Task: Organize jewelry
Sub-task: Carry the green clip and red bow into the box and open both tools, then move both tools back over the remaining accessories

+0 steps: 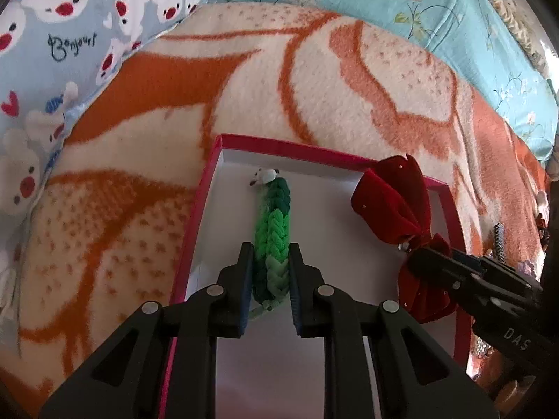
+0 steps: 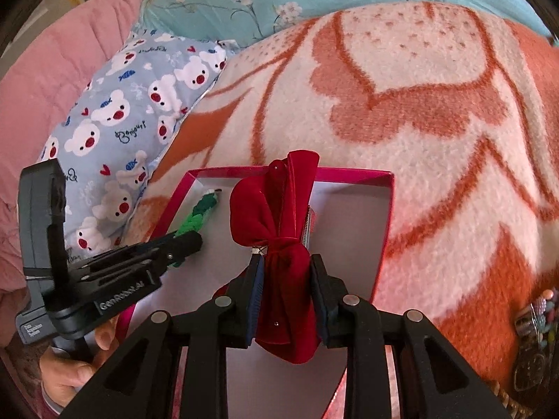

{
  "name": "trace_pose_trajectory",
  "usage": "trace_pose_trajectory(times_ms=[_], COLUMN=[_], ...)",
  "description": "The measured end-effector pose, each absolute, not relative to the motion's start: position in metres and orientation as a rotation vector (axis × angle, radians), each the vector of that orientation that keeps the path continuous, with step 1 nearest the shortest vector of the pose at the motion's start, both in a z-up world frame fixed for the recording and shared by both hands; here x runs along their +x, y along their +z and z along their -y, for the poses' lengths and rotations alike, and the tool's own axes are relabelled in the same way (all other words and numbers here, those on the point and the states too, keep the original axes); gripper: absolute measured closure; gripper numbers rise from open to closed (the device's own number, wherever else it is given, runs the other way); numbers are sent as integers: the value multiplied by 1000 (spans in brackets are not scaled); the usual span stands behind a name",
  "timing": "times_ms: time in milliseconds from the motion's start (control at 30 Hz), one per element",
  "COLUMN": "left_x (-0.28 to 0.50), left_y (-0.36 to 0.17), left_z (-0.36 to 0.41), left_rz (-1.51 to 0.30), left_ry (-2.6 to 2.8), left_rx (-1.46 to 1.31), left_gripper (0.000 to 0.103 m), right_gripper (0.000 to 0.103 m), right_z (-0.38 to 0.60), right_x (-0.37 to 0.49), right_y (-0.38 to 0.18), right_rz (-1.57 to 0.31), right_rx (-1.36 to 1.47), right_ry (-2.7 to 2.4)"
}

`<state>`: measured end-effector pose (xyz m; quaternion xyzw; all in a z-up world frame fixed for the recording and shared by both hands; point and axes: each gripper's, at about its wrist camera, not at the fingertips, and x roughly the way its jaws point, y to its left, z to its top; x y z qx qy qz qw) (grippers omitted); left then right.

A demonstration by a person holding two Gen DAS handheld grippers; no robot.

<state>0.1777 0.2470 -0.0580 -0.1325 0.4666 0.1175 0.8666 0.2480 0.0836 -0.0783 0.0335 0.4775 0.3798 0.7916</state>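
A pink-rimmed box (image 1: 195, 209) with a white floor lies on an orange and cream blanket; it also shows in the right wrist view (image 2: 386, 230). My left gripper (image 1: 270, 255) is shut on a green braided bracelet (image 1: 274, 223) that stretches along the box floor, a white bead at its far end. The bracelet also shows in the right wrist view (image 2: 197, 218). My right gripper (image 2: 286, 269) is shut on the knot of a red velvet bow clip (image 2: 276, 209), held over the right part of the box. In the left wrist view the bow (image 1: 394, 199) is at the right.
A blue bear-print pillow (image 2: 115, 111) lies left of the box, with a pink quilt (image 2: 45, 76) beyond it. A teal floral sheet (image 1: 436, 10) is behind the blanket. More hair clips and trinkets (image 2: 534, 321) lie on the blanket at the right.
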Motion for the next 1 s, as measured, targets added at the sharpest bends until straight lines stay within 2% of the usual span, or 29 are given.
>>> trace_pose_trajectory(times_ms=[200, 300, 433, 467, 567, 1000], left_x=[178, 178, 176, 175, 170, 141], left_y=[-57, -57, -55, -54, -48, -8], left_z=[-246, -245, -245, -245, -244, -215], left_rz=[-982, -986, -989, -985, -980, -907], left_ry=[250, 254, 278, 277, 280, 257], left_rx=[-268, -265, -257, -258, -254, -237], left_gripper=[86, 82, 58, 56, 53, 42], right_gripper=[75, 74, 72, 69, 60, 59], right_z=[-90, -91, -93, -92, -87, -27], right_x=[248, 248, 248, 249, 247, 223], right_y=[-78, -77, -76, -76, -71, -37], right_rz=[-1021, -1022, -1029, -1033, -1021, -959], right_rx=[39, 33, 31, 38, 57, 148], right_ry=[809, 809, 818, 821, 829, 809])
